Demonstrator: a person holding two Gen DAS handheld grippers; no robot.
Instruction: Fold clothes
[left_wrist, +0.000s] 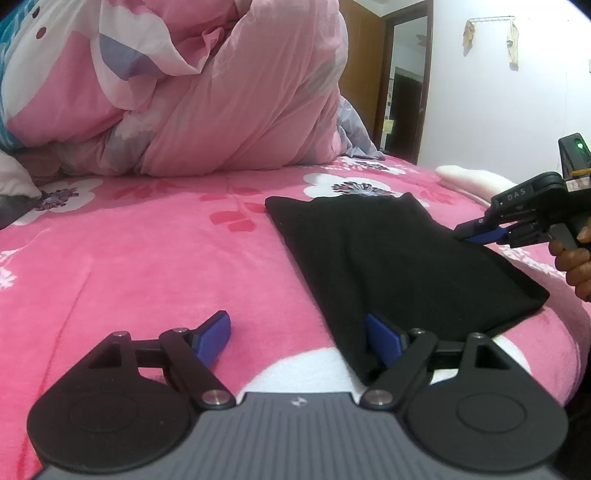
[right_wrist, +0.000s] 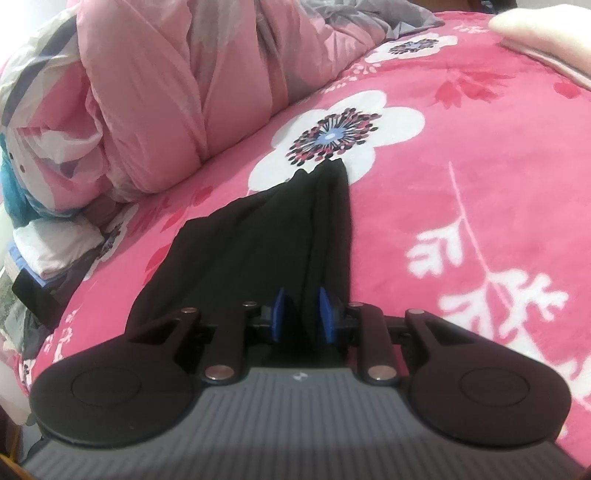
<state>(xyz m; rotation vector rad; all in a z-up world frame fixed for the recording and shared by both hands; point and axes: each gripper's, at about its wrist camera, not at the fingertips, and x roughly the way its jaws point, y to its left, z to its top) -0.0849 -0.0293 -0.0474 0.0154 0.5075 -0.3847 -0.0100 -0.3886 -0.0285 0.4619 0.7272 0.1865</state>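
Where the plush pink blanket (left_wrist: 155, 258) covers the bed, one black garment (left_wrist: 388, 258) lies folded into a flat, roughly rectangular slab of matte, soft knit, its edges fairly straight and its far end showing a few shallow ridges. The blanket is fleecy, printed with white blossoms with dark speckled centres and with red and white leaf sprigs. Beyond the garment, at the far side of the bed, a puffy pale-pink quilt (left_wrist: 229, 103) is heaped in thick rounded folds, smooth and slightly glossy, with white and grey patches. Past the garment's far right corner a cream, fuzzy cloth (left_wrist: 469, 177) rests on the blanket.

Two grippers are in view, each with black linked arms and blue flat pads. The left gripper (left_wrist: 299, 339) sits at the garment's near edge with its jaws spread wide: one pad rests on bare blanket, the other lies against the garment's near left corner, nothing pinched between them. The right gripper (right_wrist: 303, 314) is at the garment's right-hand edge, its jaws standing narrowly apart with a raised fold of the black cloth running between the two pads; whether the pads still press on that fold cannot be told. A hand (left_wrist: 576, 258) holds its handle.

On the white wall beyond the bed, two pale cloths hang from a rail (left_wrist: 491, 18).
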